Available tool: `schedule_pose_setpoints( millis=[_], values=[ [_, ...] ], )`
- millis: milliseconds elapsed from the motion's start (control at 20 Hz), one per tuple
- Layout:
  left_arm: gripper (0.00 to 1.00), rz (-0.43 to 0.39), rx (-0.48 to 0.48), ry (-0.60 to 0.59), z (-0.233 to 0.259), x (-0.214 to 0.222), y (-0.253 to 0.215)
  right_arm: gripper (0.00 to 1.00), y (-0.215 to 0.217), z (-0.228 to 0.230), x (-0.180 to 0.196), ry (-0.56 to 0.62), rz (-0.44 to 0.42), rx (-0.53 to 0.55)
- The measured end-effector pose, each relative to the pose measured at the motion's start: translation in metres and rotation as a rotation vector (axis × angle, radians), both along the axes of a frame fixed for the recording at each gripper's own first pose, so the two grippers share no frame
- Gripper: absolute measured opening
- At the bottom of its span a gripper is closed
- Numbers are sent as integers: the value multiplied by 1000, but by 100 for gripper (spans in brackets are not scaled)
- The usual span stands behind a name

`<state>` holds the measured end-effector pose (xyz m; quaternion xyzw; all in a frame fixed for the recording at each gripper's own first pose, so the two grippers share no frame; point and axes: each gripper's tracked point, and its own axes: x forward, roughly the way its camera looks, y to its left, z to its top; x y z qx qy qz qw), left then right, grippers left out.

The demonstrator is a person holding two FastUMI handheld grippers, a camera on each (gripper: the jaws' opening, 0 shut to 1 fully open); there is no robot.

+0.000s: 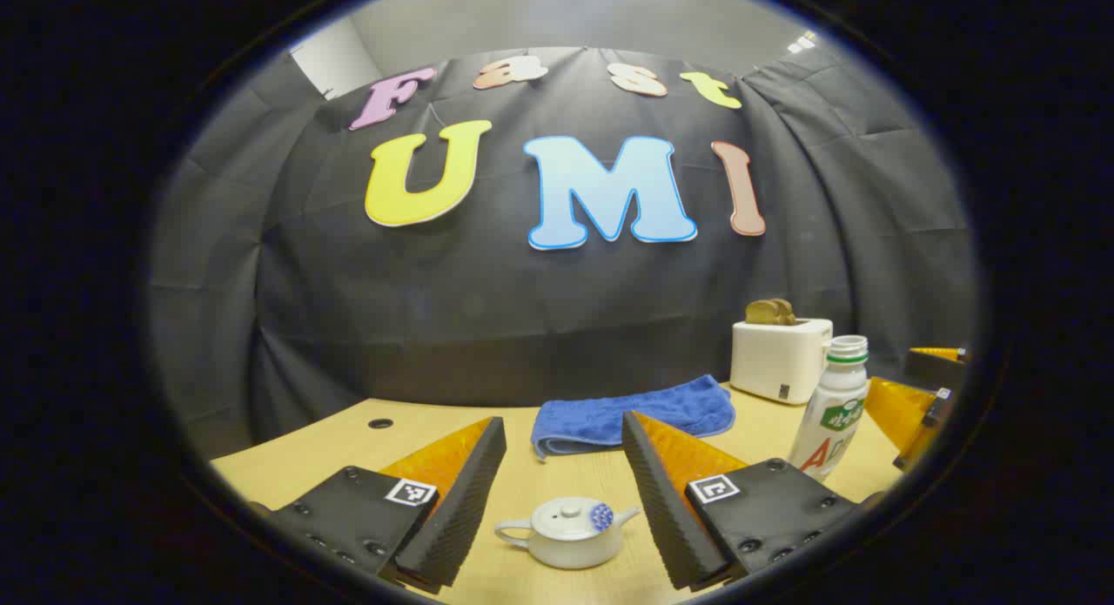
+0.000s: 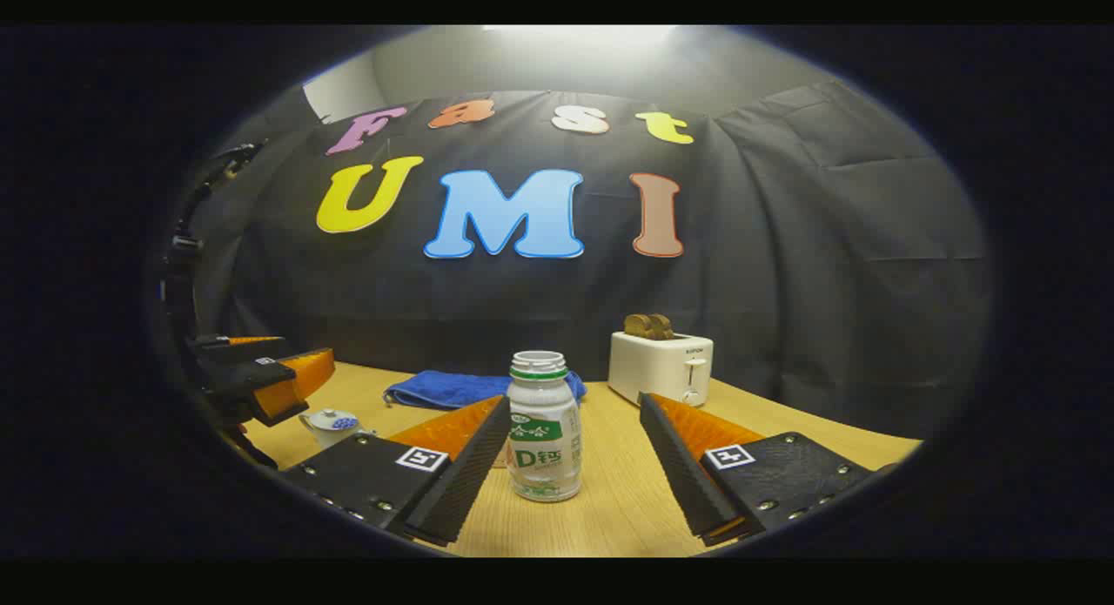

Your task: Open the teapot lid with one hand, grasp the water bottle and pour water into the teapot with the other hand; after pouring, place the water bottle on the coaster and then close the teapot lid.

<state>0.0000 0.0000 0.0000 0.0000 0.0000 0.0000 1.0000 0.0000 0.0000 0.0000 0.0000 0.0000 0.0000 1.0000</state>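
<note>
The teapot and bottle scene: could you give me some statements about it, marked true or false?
1. The teapot has its lid on. True.
2. The water bottle lies on its side. False: it stands upright, uncapped.
3. The right tool is clamped on the bottle. False: its fingers are spread, the bottle standing between them untouched.
4. The toaster holds bread. True.
5. The blue towel covers the teapot. False: it lies behind it on the table.

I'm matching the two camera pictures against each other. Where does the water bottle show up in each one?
Left gripper view: the water bottle stands at the right, beyond the right finger, just in front of the white toaster.
Right gripper view: the water bottle stands at the centre, between the two fingers.
Shared landmark: the white toaster, behind the bottle.
</note>
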Motion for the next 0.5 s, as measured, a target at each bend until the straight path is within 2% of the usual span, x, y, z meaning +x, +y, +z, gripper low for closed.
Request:
schedule_pose_setpoints(
  millis=[250,500],
  values=[
    [92,6,-37,77,-37,19,2,92,-2,-12,6,29,3,-3],
    [84,8,-43,136,-62,26,5,92,-1,-18,10,44,7,15]
  ],
)
